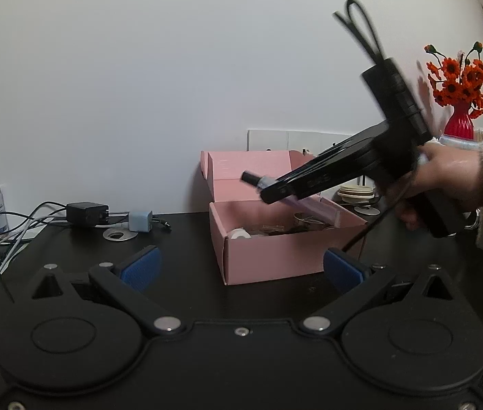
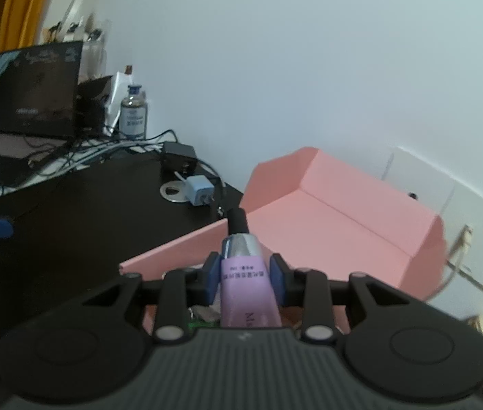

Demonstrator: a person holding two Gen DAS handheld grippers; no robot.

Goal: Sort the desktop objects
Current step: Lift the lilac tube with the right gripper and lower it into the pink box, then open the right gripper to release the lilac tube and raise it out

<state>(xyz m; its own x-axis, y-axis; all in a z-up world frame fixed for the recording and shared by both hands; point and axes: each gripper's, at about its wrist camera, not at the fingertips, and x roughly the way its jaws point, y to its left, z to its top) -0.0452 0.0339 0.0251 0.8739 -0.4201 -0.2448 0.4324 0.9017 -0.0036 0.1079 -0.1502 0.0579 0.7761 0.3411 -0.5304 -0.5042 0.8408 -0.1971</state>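
- The right gripper [image 2: 243, 278] is clenched on a lilac tube [image 2: 248, 294]; the blue pads [image 2: 211, 278] press on its two sides, just under the silver shoulder, and the black cap [image 2: 238, 220] points forward past the fingertips.
- The left gripper [image 1: 241, 268] is released, its jaws wide apart with nothing between them. It hangs low over the front part of the tabletop [image 1: 187, 239], facing the box.
- The tube is in the air above the open pink box [image 1: 286, 242], not yet inside it. In the left view the right gripper tilts down toward the box opening, and a hand [image 1: 446, 184] holds its handle.
- The tube looks light and soft, so a hard squeeze could dent it or push the content toward the cap. The smooth skin may be slippery. The present hold near the stiff shoulder seems the safest place.
- The box stands near the back edge of the tabletop, with its lid [image 2: 344, 205] folded up against the wall. Inside there are a white roll [image 1: 239, 234], a small metal tin [image 1: 306, 220] and some dark small items that cannot be identified.
- To the left of the box, also near the back edge, lie a black adapter [image 1: 86, 213], a pale blue charger [image 1: 140, 220] and loose cables.
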